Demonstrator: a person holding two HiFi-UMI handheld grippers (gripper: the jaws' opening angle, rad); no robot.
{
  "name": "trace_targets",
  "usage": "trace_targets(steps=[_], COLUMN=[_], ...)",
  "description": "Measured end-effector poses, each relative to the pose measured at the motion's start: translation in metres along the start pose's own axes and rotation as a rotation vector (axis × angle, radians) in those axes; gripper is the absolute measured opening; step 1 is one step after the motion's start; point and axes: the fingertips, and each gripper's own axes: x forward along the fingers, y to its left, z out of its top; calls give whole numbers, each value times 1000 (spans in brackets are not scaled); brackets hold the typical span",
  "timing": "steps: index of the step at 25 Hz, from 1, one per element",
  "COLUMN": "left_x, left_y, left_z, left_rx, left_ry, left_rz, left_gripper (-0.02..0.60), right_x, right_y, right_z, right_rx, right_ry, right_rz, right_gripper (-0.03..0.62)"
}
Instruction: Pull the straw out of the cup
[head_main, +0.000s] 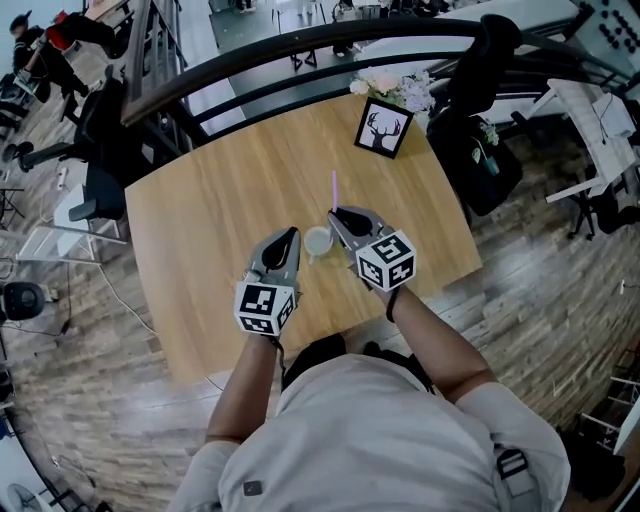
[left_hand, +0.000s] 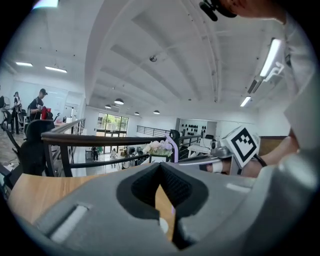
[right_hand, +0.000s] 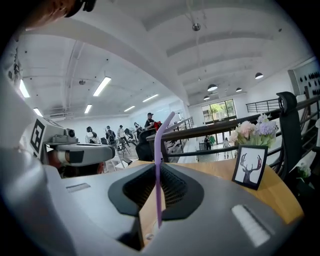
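A small white cup (head_main: 318, 241) stands near the middle of the wooden table (head_main: 215, 200). My left gripper (head_main: 294, 236) is shut at the cup's left rim; in the left gripper view a bit of white cup (left_hand: 162, 225) shows low between its jaws (left_hand: 167, 220). My right gripper (head_main: 339, 214) is just right of and behind the cup, shut on a purple straw (head_main: 334, 188). The straw (right_hand: 158, 165) stands upright between these jaws (right_hand: 150, 215), and its lower end hangs free below the grip, outside the cup.
A framed deer picture (head_main: 383, 127) and a bunch of flowers (head_main: 396, 88) stand at the table's far right edge. A dark curved railing (head_main: 300, 45) runs behind the table. Black chairs stand on the left (head_main: 100, 150) and right (head_main: 480, 150).
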Motion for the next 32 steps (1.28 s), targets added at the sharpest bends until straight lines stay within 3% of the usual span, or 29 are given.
trace_targets(steps=[5,16,24,32], left_x=[-10,-38,-65,-109], left_y=[-20,-72,-133,-212], left_z=[36,83,68,41], left_rx=[37,97,136,123], left_ry=[-53,-138,-147,-150], left_rz=[14,46,86,116], left_gripper=[5,5,5,5], right_x=[-29,-96,-161,-247], right_y=[14,34,49,75], right_z=[37,80,57,18], right_rx=[-42,-118,-134,-135], right_ry=[-58,-150,-175,-171], right_rz=[19,39,72,102], right_gripper=[35,35,35,35])
